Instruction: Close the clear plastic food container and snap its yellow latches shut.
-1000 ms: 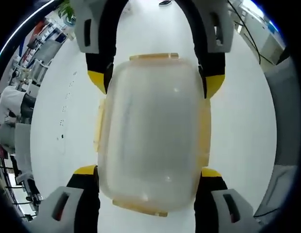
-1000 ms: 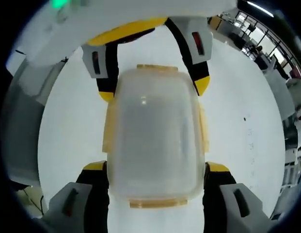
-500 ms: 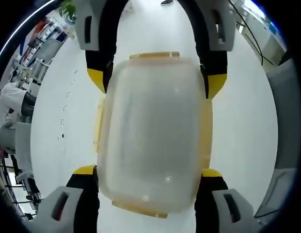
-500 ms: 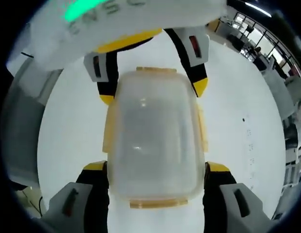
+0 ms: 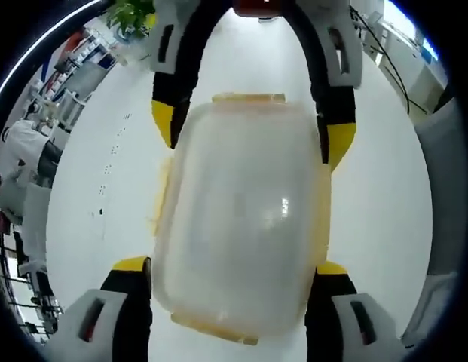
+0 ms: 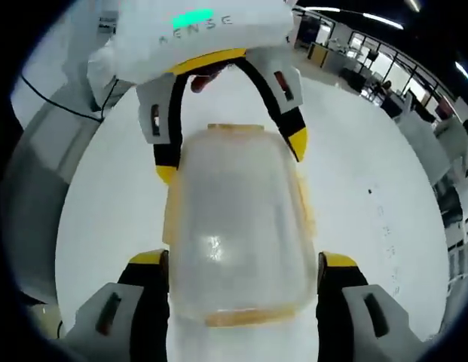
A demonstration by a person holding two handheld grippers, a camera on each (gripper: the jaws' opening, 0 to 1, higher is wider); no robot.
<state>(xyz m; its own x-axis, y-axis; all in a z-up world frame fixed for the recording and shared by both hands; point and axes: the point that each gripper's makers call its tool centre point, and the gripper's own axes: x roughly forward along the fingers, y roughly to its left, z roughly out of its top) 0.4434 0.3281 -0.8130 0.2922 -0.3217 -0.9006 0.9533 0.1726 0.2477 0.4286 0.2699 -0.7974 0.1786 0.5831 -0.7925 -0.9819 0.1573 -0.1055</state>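
The clear plastic food container (image 5: 245, 219) has its lid on and lies over a white table (image 5: 384, 204). Yellow latches show at its far end (image 5: 249, 98), its near end (image 5: 215, 330) and its left side (image 5: 160, 204). My left gripper (image 5: 230, 265) clamps the near end, one jaw tip against each long side. Opposite it, my right gripper (image 5: 252, 132) holds the far end the same way. In the right gripper view the container (image 6: 237, 226) sits between my right gripper (image 6: 242, 259) below and my left gripper (image 6: 232, 157) above, with a yellow latch (image 6: 252, 315) at the near end.
The white table (image 6: 384, 249) spreads wide on both sides of the container. A green plant (image 5: 132, 13) and cluttered shelves (image 5: 56, 68) stand far off at the upper left. A person in white (image 5: 22, 147) stands at the left edge.
Both views have tilted and shifted, so more of the room shows past the opposite gripper. The container stays between both pairs of jaws, and neither grip has changed.
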